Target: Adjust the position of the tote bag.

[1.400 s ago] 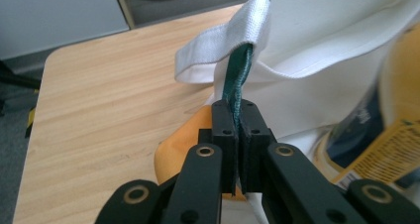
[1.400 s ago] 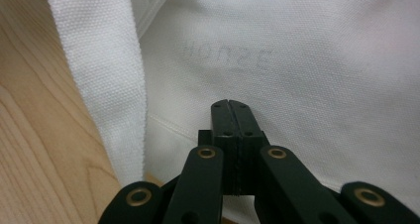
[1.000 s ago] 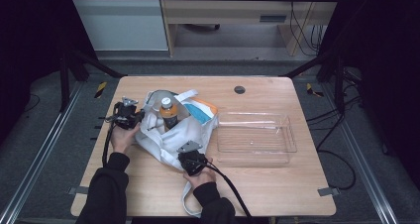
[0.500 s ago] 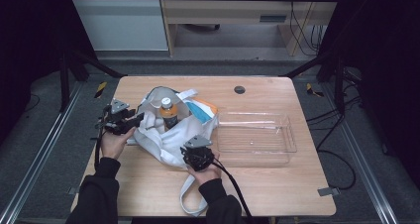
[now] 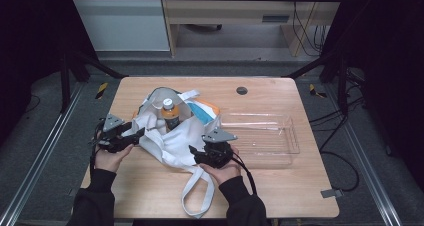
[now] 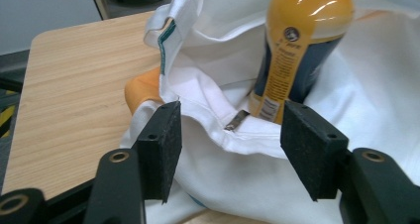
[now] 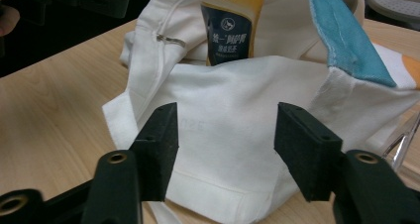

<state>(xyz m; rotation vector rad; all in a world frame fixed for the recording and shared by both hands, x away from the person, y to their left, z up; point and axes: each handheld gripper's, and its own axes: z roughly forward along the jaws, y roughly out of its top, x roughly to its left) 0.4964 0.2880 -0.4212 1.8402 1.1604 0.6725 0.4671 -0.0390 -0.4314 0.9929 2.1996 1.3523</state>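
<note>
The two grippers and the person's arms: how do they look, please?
Both grippers, left and right, are black, each with a grey three-cornered plate on top and a black cable trailing from it. The jaws end in flat, black, square foam-like pads on glossy black arms with brass-coloured rivets. The person wears black sleeves.

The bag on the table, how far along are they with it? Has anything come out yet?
Nothing looks unpacked: the clear tray beside the bag holds nothing, and the bottle stands upright inside the bag. In hand: the left gripper is open around the bag's rim, and the right gripper is open facing the bag's side; neither grips anything. Probably left: taking out the bottle and whatever else is inside.
</note>
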